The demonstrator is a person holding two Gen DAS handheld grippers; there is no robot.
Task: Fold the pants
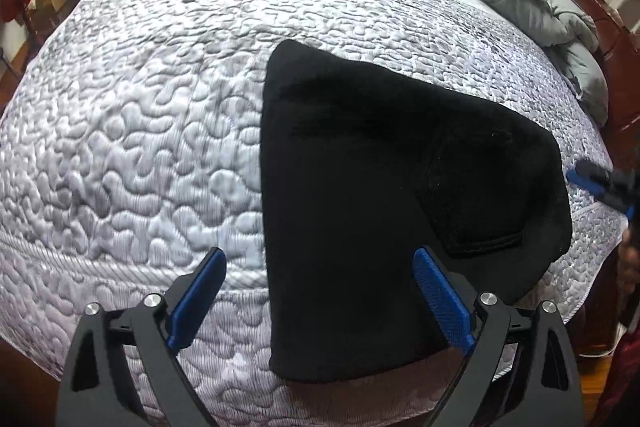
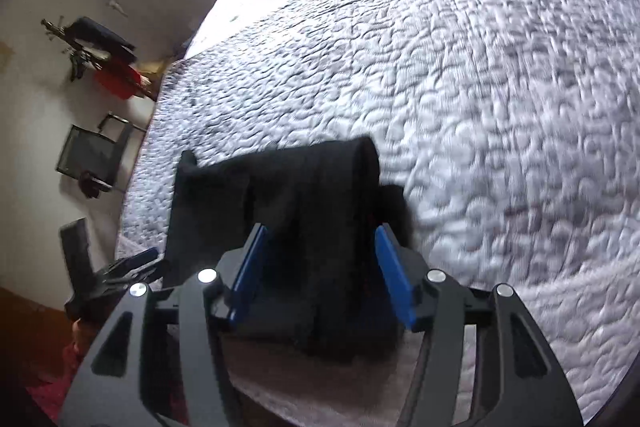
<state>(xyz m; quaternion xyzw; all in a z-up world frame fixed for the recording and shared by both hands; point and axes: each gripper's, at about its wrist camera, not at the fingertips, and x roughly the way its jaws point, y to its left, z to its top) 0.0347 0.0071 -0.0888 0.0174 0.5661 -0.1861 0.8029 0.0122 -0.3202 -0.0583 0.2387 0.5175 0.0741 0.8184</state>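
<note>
Black pants (image 1: 380, 195) folded at mattress (image 1: 120, 147) edge. Left gripper (image 1: 320, 291) wide, empty. Right gripper (image 2: 320, 267) half-spread, cloth between pads, probably released (blurry). Risk: snagged fabric drags the fold open on retreat.

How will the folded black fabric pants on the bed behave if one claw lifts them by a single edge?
The folded black fabric pants will probably droop and unfold, since the cloth lies soft, with rounded folds. They seem unlikely to slide easily, because the white quilted bed cover looks bumpy. They should not roll or tip, as they lie flat.
</note>
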